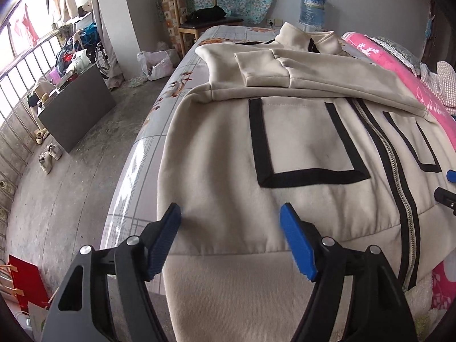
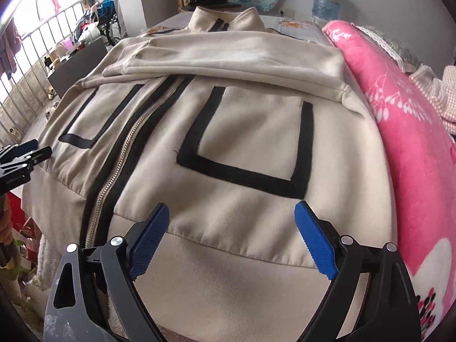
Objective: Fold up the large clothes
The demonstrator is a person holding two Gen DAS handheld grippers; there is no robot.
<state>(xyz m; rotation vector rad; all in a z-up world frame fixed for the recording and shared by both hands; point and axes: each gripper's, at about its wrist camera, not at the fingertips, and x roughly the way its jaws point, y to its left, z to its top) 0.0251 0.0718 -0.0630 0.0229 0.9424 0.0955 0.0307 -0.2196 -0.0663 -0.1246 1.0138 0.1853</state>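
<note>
On the bed, left wrist view: one beige jacket point(image 1: 299, 154) lies flat, front up, collar at the far end, both sleeves folded across the chest.
Pockets: two black-outlined ones, the right one cut off by the frame edge.
Zipper: one point(image 1: 390, 171), running near to far, right of centre.
Left gripper point(image 1: 230, 213): jaws spread wide over the near hem, nothing pinched.
Water jug point(image 1: 313, 8): one, far right; label too blurry to read.
Right wrist view, jacket point(image 2: 242, 142): same one, pink blanket point(image 2: 413, 156) just beside it on the right.
Right gripper point(image 2: 232, 213): jaws wide apart above the hem band, holding nothing.
Hard to see: the other gripper only pokes in at the left edge.
</note>
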